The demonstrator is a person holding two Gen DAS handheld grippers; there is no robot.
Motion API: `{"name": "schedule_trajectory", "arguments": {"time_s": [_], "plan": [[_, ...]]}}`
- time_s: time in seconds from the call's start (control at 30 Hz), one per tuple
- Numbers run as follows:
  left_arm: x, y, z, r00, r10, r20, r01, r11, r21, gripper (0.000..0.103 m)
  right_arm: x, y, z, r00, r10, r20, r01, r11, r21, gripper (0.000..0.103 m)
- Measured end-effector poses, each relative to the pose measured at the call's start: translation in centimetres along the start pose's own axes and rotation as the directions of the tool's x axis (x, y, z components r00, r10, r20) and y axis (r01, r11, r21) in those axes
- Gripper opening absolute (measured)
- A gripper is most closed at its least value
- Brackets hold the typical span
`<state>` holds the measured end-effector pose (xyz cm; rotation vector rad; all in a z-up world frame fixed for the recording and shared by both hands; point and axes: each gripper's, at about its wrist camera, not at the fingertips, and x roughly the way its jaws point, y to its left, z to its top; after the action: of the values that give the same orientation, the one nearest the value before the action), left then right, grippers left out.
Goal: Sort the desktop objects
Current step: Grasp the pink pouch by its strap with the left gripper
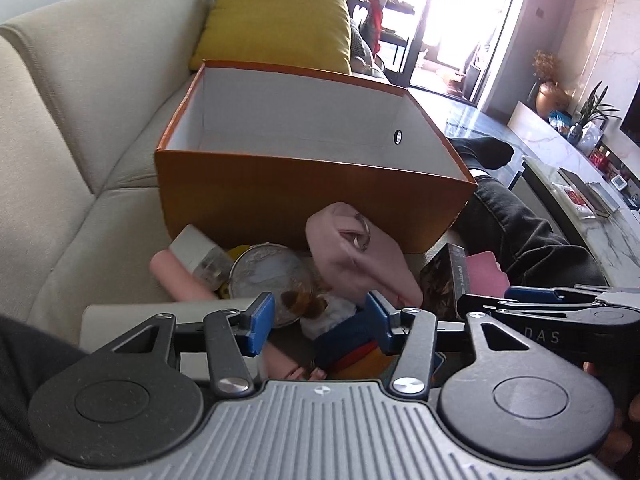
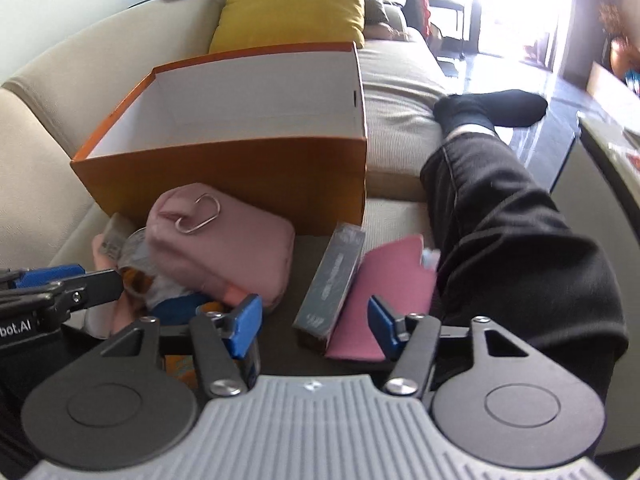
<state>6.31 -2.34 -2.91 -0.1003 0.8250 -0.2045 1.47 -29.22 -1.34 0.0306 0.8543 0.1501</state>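
Note:
An orange box (image 1: pixel 312 196) (image 2: pixel 224 176) with a bare white inside stands open on the sofa. In front of it lies a heap: a pink pouch (image 1: pixel 352 256) (image 2: pixel 224 240) with a metal ring, a round silver tin (image 1: pixel 268 272), a white carton (image 1: pixel 192 248), a dark slim box (image 2: pixel 332 280) and a flat pink sleeve (image 2: pixel 384 292). My left gripper (image 1: pixel 320 316) is open low over the tin and a small white-and-brown item, pads apart from them. The open right gripper (image 2: pixel 314 320) straddles the dark box and pink sleeve without pressing on them.
The beige sofa (image 1: pixel 80 128) carries a yellow cushion (image 1: pixel 280 20) behind the box. A person's leg (image 2: pixel 500 220) in black trousers and a dark sock lies along the right side. A marble coffee table (image 1: pixel 592 208) with books stands further right.

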Motion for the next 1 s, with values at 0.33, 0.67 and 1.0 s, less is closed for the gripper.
{"name": "schedule_trajectory", "arguments": {"time_s": [0.33,0.67,1.0], "plan": [[2.8,0.4,0.6,0.995,0.005,-0.095,-0.002,0.999,0.032,0.056,3.0,3.9,0.5,0.995,0.102,-0.02,-0.103,0.963,-0.25,0.055],[4.8,1.3,1.9,0.994,-0.055,-0.099,0.054,0.998,-0.01,0.055,5.0,6.8,0.3,0.989,0.151,-0.006,-0.135,0.867,-0.48,0.057],[5.5,1.1,2.4,0.988,-0.11,-0.11,0.107,0.994,-0.029,0.055,4.9,5.6,0.8,0.981,0.191,-0.045,-0.192,0.886,-0.421,0.033]]}}
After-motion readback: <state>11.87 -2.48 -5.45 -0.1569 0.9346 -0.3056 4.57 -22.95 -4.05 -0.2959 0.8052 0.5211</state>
